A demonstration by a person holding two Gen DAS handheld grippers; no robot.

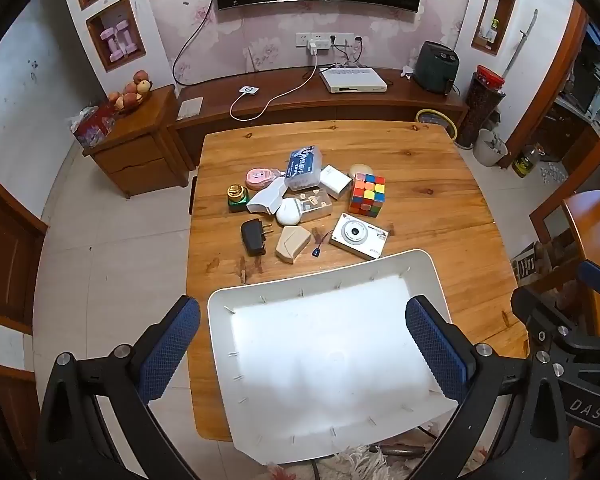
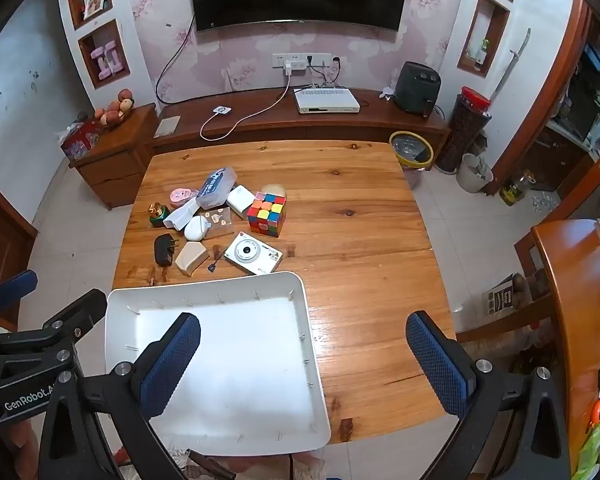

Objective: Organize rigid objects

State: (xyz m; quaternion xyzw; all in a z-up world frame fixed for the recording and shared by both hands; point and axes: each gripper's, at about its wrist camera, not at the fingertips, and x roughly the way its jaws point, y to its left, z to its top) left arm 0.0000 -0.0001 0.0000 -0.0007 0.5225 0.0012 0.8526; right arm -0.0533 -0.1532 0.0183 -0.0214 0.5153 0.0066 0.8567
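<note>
Left gripper (image 1: 300,344) and right gripper (image 2: 303,362): both hovered above the table's near end, jaws spread wide, nothing between them. White tray (image 1: 432,276): empty, at the near edge of the wooden table (image 1: 440,200). Beyond it, clustered together: white camera (image 1: 359,236), black plug adapter (image 1: 253,236), beige box (image 1: 293,243), colour cube (image 1: 367,194), clear blue-labelled case (image 1: 304,168), pink round tin (image 1: 260,178).

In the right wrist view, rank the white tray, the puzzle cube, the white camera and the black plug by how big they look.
1. white tray, though it sits nearest
2. white camera and puzzle cube, too alike to rank
3. black plug
</note>
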